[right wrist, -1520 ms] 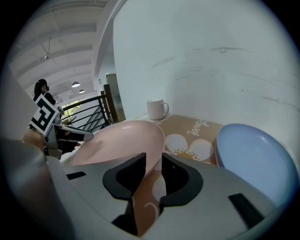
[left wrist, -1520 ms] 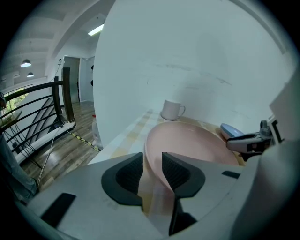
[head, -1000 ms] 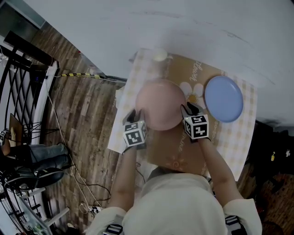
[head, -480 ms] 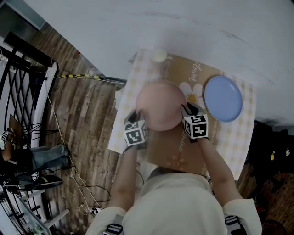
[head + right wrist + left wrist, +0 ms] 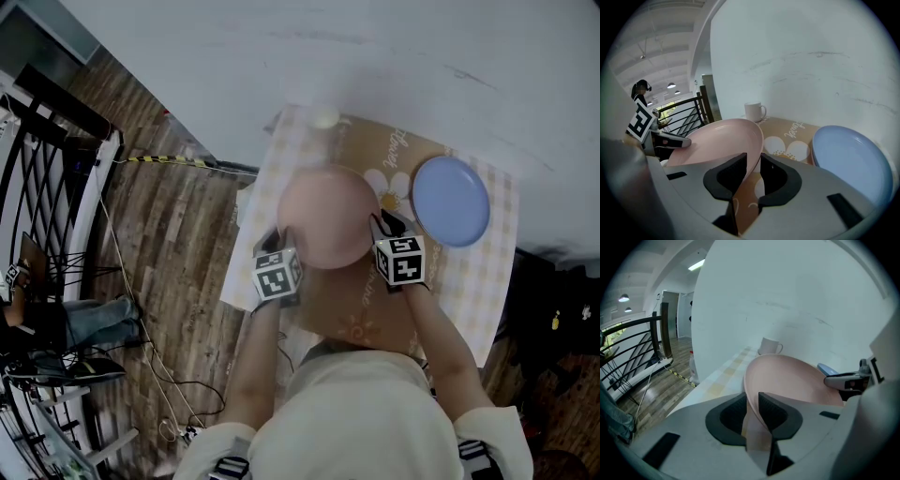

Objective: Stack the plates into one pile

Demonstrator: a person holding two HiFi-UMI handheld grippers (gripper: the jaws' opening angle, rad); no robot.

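Note:
A pink plate lies on the tan flowered mat in the middle of the small table. My left gripper has the plate's near-left rim between its jaws. These jaws have just been closing and now pinch the rim. My right gripper has the near-right rim between its jaws. These too have just been closing, and the rim fills the gap. A blue plate rests flat to the right of the pink plate, apart from it.
A white mug stands at the table's far edge near the white wall. Wooden floor, a cable and a black railing lie to the left. A seated person is beyond the railing. The table's edges are close on every side.
Both grippers have stayed at the pink plate's rim. The view has shifted slightly. The person at the left has moved.

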